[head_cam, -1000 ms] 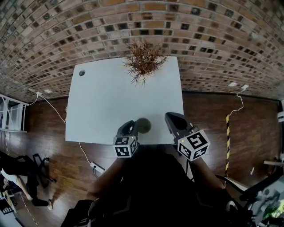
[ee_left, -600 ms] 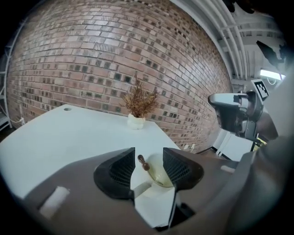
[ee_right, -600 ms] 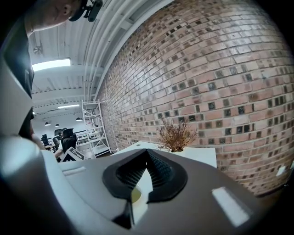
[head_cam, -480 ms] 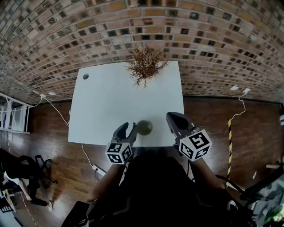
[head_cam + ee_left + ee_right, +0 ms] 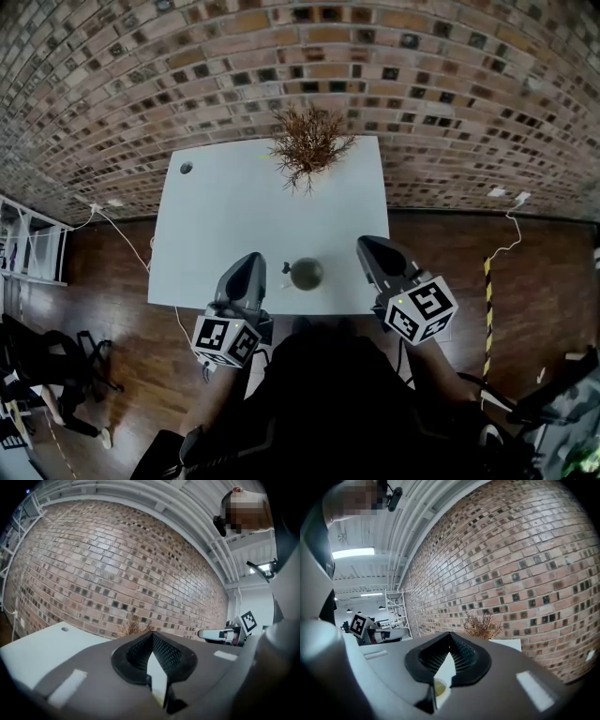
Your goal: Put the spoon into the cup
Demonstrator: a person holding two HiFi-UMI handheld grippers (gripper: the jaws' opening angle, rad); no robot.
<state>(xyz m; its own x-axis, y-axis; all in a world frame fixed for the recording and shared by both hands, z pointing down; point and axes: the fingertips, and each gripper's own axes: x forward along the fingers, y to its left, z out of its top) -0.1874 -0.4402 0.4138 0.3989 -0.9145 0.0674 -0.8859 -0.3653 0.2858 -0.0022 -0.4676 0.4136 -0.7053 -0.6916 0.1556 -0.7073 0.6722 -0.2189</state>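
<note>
1. A dark olive round cup (image 5: 307, 274) stands at the near edge of a white rectangular table (image 5: 234, 206). It sits between the two grippers, closer to the left gripper (image 5: 251, 262).
2. What appears to be a slim pale spoon (image 5: 286, 269) juts from the cup's rim, its handle leaning toward the left gripper; it is too small to be sure.
3. The left gripper's jaws are pressed together on nothing. The right gripper (image 5: 366, 244), on the cup's far side, is likewise closed and empty.
4. The spoon seems already in the cup, so any nudge would fall to the left gripper.

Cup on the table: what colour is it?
The cup is dark olive green; the head view shows it best.
</note>
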